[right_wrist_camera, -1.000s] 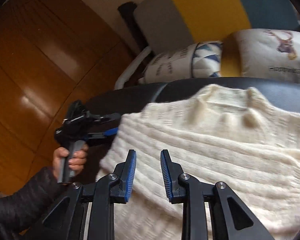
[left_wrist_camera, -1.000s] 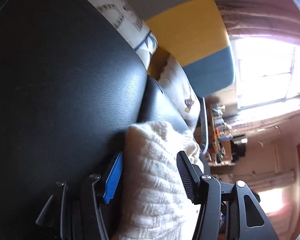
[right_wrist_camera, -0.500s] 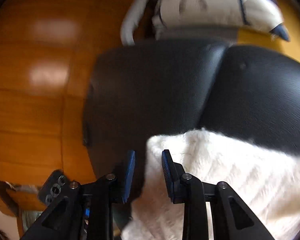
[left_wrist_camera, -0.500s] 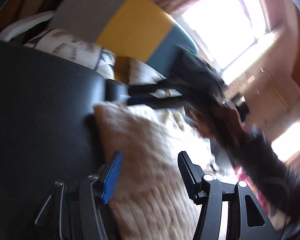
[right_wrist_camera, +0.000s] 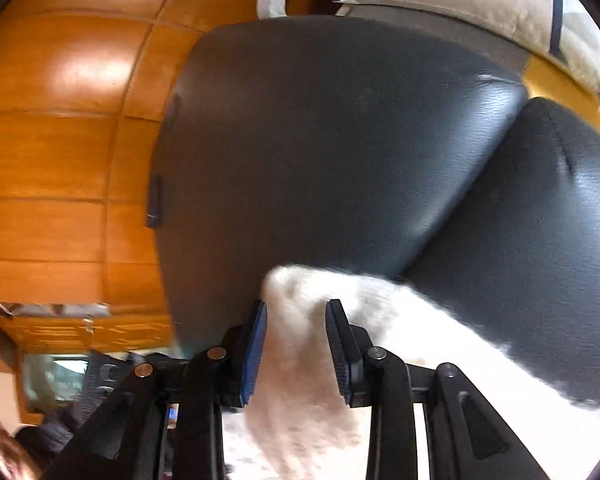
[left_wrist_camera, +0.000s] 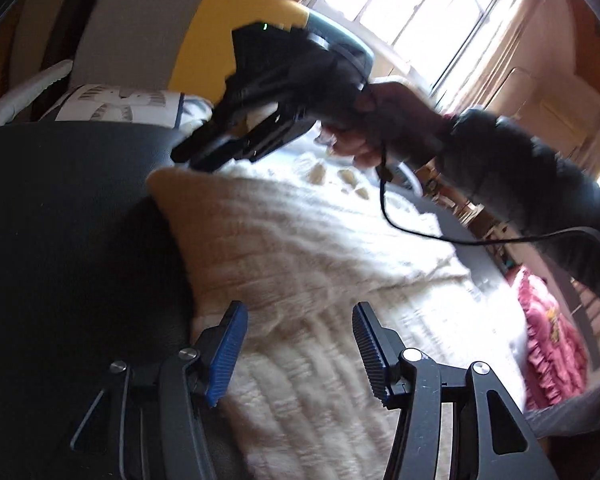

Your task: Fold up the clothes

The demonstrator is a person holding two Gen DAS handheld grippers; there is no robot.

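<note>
The person's right hand (left_wrist_camera: pixel 374 120), in a dark puffy sleeve (left_wrist_camera: pixel 532 184), reaches across from the window side and tips the right gripper (right_wrist_camera: pixel 296 344) down at the far corner of a cream knitted sweater (left_wrist_camera: pixel 300 248). A thin black cable (left_wrist_camera: pixel 420 232) loops down from that hand over the knit. In the right wrist view a fold of the sweater sits between the two blue-padded fingers (right_wrist_camera: pixel 254 354), and the jaws are easing apart with the cloth touching both pads, so it is gripped loosely. The left gripper (left_wrist_camera: pixel 298 344) hangs over the near part of the sweater, angled down, its jaws wide apart and slowly closing; the knit lies beneath and between them, but neither pad presses on it. There is one sweater, thick and ribbed, off-white, spread flat over a black leather seat (left_wrist_camera: pixel 60 220) with its left edge turned under in a soft fold and small openwork holes showing near the far end. Two grippers are in play. Behind the seat lie a printed pillow (left_wrist_camera: pixel 116 100) and a grey, yellow and blue cushion (left_wrist_camera: pixel 204 40); something pink and frilly (left_wrist_camera: pixel 552 336) sits to the right.
</note>
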